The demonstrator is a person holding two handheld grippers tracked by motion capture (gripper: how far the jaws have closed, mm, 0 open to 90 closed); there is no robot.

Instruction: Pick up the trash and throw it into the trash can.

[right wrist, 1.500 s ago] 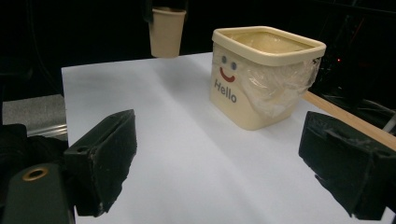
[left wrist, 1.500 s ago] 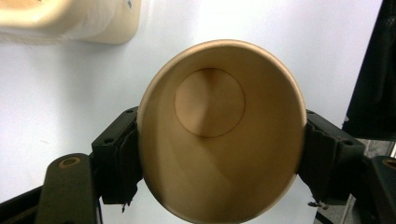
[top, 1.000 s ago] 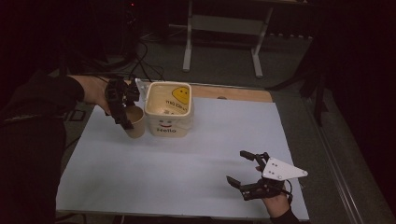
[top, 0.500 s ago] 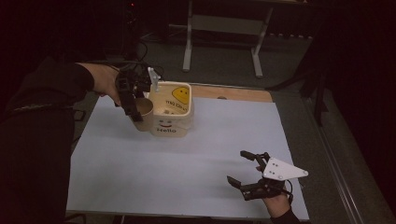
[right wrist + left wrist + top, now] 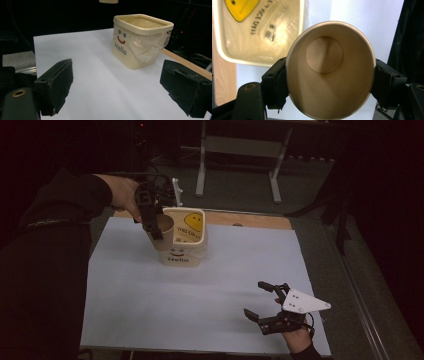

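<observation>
matt paper cup [image 5: 329, 72]; glossy plastic tub [image 5: 140, 40]; wooden table edge [image 5: 250, 219].

One paper cup [image 5: 329, 72], one cream bin [image 5: 186, 244], two tongs, one white sheet [image 5: 200, 295].

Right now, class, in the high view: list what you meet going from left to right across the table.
Left claw holding the paper cup → cream "Hello" tub → bare white sheet → open right claw with its grey plate.
</observation>
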